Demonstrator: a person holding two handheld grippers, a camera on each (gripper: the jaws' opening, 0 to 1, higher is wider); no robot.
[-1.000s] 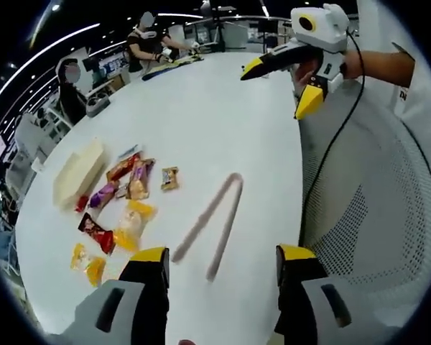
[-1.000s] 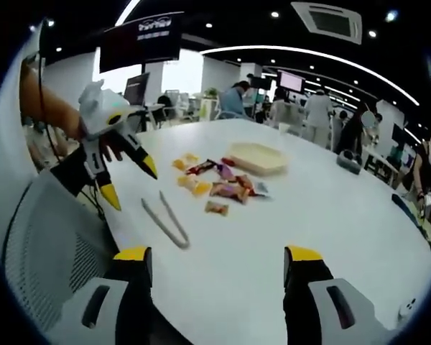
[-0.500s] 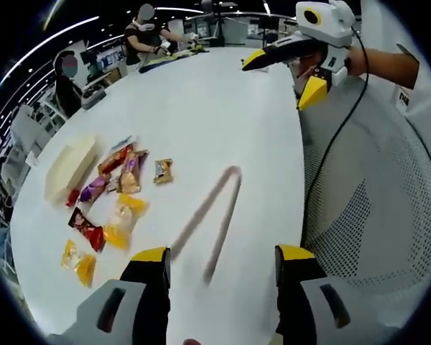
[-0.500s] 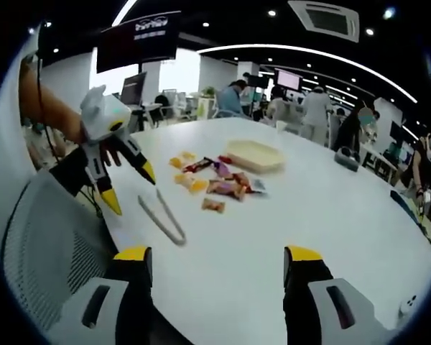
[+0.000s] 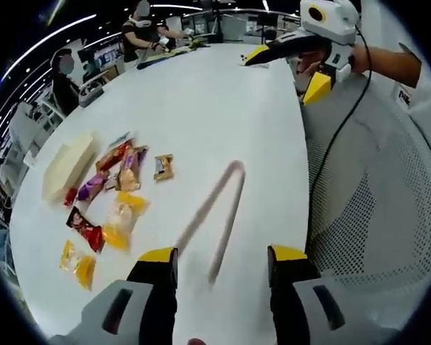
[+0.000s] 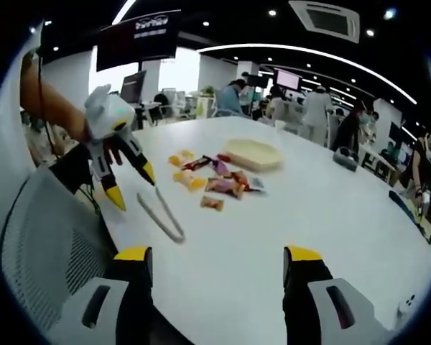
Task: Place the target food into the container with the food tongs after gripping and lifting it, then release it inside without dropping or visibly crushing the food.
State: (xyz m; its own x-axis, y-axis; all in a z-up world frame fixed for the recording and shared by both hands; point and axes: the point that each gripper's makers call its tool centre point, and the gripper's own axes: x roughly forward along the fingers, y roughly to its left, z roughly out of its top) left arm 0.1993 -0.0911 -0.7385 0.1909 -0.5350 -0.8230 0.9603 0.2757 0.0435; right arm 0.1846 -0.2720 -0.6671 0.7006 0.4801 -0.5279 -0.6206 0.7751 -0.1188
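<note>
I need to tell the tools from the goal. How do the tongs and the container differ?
The tongs are a thin grey V lying near the table edge by the left gripper; the container is a wide, shallow cream tray beyond the snack packets. The tongs lie closer, the container farther. Both rest untouched on the white table.

Right claw (image 6: pixel 219 267) jaws apart over white tabletop (image 6: pixel 302 208). Left claw (image 6: pixel 133 183) open, tips just above tongs (image 6: pixel 161 215). Snack packets (image 6: pixel 215 183) lie scattered near the shallow tray (image 6: pixel 253 154).
</note>
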